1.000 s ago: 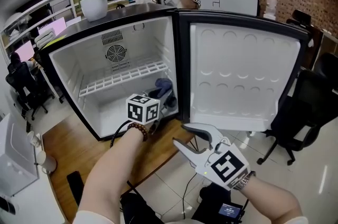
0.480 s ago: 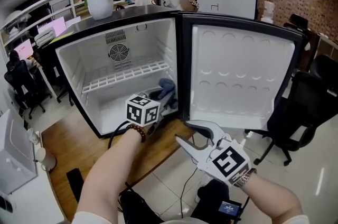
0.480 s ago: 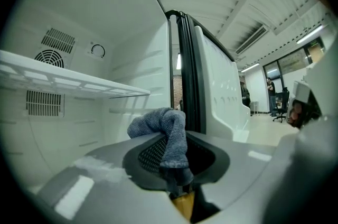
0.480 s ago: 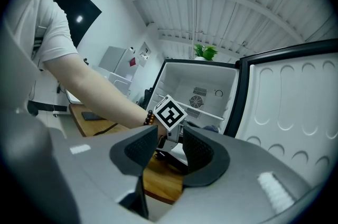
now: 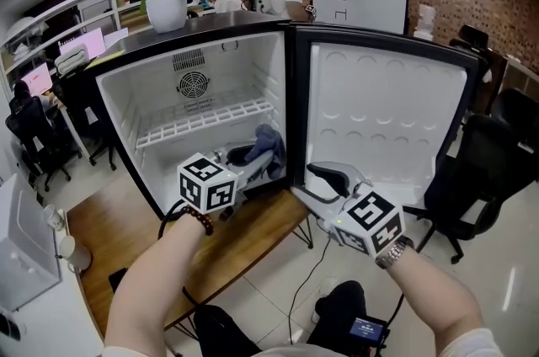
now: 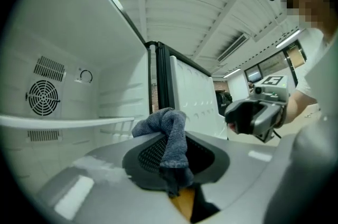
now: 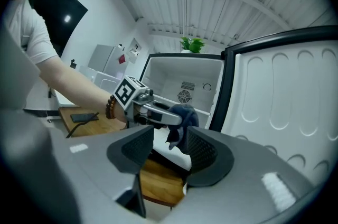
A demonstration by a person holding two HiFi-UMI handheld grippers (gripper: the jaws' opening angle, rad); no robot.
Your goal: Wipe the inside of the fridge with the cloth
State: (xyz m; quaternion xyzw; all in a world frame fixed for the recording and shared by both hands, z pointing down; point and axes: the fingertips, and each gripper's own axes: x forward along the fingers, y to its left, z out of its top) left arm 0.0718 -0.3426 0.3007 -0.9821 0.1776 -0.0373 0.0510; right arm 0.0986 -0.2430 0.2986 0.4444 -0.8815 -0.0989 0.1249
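The head view looked steeply down from above and behind both tools onto the open fridge (image 5: 244, 73). The left gripper view, close behind its jaws, faced level into it and caught the right gripper (image 6: 235, 117); the right gripper view, farther out, caught the left gripper (image 7: 177, 118). Both shared the door (image 7: 285, 91).

The blue-grey cloth (image 5: 268, 143) hangs bunched, pinched between the jaws of the left gripper (image 5: 251, 160), at the lower front of the small white-lined fridge (image 5: 244, 69), whose door stands wide open.
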